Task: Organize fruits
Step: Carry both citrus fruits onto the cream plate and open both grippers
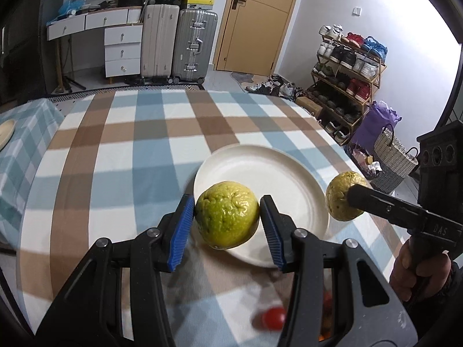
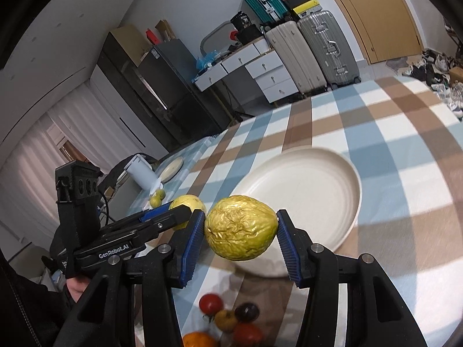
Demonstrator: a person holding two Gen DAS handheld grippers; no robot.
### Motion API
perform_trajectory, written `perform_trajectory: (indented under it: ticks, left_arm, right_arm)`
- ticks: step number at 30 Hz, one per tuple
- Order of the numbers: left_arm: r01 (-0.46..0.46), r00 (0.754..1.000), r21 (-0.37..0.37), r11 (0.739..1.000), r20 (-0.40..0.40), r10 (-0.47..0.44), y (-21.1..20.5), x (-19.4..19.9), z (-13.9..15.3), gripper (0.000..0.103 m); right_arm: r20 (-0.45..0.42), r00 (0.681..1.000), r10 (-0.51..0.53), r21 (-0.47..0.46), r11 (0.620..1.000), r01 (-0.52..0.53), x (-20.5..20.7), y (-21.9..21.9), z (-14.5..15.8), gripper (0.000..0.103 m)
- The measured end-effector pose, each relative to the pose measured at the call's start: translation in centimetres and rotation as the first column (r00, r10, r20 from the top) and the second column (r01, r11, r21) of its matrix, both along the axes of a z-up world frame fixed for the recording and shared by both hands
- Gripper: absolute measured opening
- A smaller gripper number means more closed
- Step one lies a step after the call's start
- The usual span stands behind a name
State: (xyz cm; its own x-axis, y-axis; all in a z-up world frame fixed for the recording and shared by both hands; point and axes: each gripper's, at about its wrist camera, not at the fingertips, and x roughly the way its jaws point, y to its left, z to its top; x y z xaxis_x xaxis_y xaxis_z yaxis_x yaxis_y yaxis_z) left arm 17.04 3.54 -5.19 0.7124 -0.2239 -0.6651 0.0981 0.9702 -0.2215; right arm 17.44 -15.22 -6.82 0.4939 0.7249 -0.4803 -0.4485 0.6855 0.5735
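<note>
Checked cloth covers the counter [image 1: 115, 159]; with each gripper's fingers clamped on a yellow-green fruit, left gripper [image 1: 227, 225] and right gripper [image 2: 241, 235], lower both gently onto the white plate [image 1: 260, 162], set apart, before releasing.

A checked tablecloth [image 1: 121, 150] in blue, brown and white covers the table. Beyond its far edge stand two upright suitcases [image 1: 179, 43], white drawers [image 1: 121, 49], a wooden door [image 1: 257, 20] and a shoe rack [image 1: 347, 81].

I am in a lived-in home, a bedroom or entry room. Suitcases [image 1: 179, 43] stand stacked beside a white drawer desk [image 1: 121, 46], a loaded shoe rack [image 1: 347, 66] lines the wall by a wooden door [image 1: 260, 20], and a checked cloth [image 1: 144, 150] covers the table under me.
</note>
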Motion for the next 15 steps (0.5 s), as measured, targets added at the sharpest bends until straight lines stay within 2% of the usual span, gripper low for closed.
perform_trajectory:
  ticks: [8,15]
  left_arm:
    - [0.033,0.999,-0.024,0.999,-0.026,-0.034,-0.9,6.4,-0.3,0.044]
    - [0.069,0.993,-0.076,0.995,-0.094,-0.076,-1.5,11.2,-3.2,0.044]
  right_arm:
    - [0.028,1.0,-0.003,-0.028,1.0,0.004,5.1,-0.1,1.1,0.051]
    - [-0.02,1.0,0.007,-0.046,0.999,-0.007,9.6,1.1,-0.7,0.051]
